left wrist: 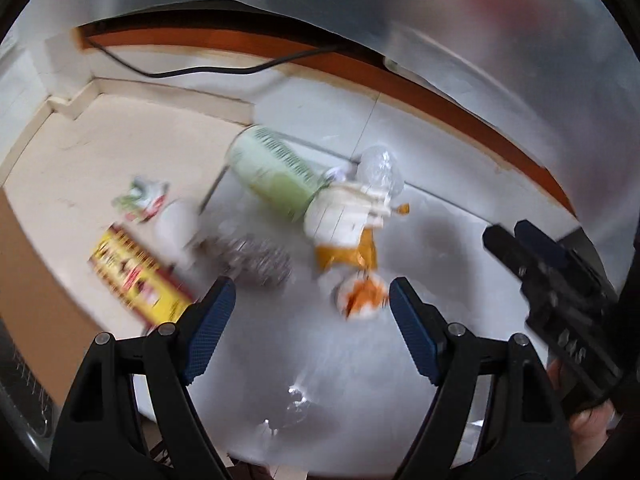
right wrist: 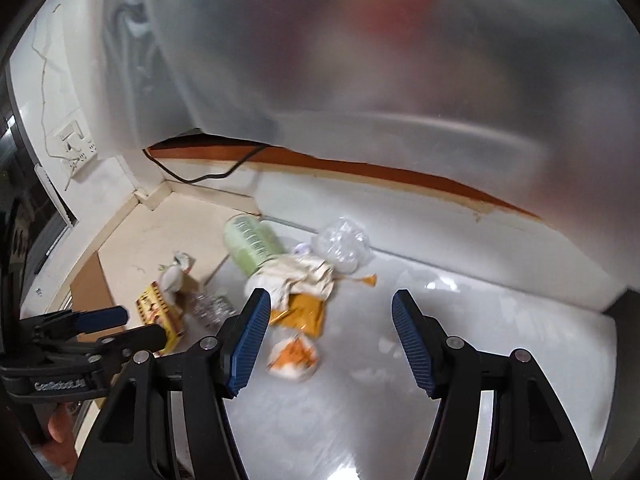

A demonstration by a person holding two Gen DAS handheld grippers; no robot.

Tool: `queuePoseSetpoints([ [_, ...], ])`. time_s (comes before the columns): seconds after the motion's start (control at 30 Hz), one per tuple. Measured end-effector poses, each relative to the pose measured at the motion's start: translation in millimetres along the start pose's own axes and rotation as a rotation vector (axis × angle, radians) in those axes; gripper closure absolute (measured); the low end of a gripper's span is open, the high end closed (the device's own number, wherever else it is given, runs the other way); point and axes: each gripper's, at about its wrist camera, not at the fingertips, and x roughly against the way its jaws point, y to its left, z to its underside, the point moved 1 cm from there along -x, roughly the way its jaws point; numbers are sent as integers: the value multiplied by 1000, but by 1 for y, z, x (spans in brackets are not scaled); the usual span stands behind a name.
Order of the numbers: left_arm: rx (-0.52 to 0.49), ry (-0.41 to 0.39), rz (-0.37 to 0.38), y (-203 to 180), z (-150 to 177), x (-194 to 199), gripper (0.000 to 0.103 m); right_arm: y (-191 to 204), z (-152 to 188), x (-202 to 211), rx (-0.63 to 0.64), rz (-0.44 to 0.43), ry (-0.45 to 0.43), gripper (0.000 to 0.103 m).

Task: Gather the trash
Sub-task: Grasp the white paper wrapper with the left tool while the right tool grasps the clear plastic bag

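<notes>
Trash lies in a pile on the white counter (left wrist: 440, 240): a pale green can (left wrist: 272, 172) on its side, a clear crumpled plastic piece (left wrist: 380, 170), a crumpled white paper (left wrist: 344, 212), an orange wrapper (left wrist: 348, 258), an orange-and-white round lid (left wrist: 362, 296), a silvery crumpled wrapper (left wrist: 256, 260) and a yellow-red box (left wrist: 136, 276). My left gripper (left wrist: 312, 312) is open and empty, just short of the lid. My right gripper (right wrist: 328, 320) is open and empty, above the lid (right wrist: 294, 356) and the orange wrapper (right wrist: 304, 312). Each gripper shows in the other's view: the right (left wrist: 516, 248), the left (right wrist: 120, 324).
A frosted translucent sheet (right wrist: 380, 72) hangs over the back of the counter, above an orange-brown ledge (right wrist: 360, 168). A black cable (right wrist: 208, 176) runs along the wall. A wall socket (right wrist: 76, 140) is at the left. A brown cardboard piece (right wrist: 92, 280) lies at the counter's left edge.
</notes>
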Motion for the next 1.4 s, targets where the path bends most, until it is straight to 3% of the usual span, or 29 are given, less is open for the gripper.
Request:
queuePoseSetpoints([
  [0.23,1,96,-12,-24,-42,-79,26,-31,-11,-63,7,-6,39,39],
  [0.63,23,177,6,-29,-63,-147,27,-48,-5,-120,-41,-51,86,39],
  [0.7,35,170,23,-28,-62,-148,45,-42,-3,-127,-44,-62,90,39],
  [0.8,60,169,61,-24,-57,-146,55,-39,-2,-136,-45,-74,93,39],
  [1.03,58,85,41,-21,-43,-121,60,-27,-9,-143,-43,-85,86,39],
  [1.4,127,-9,89,-3,-30,-72,61,10,-12,-200,36,-22,94,39],
])
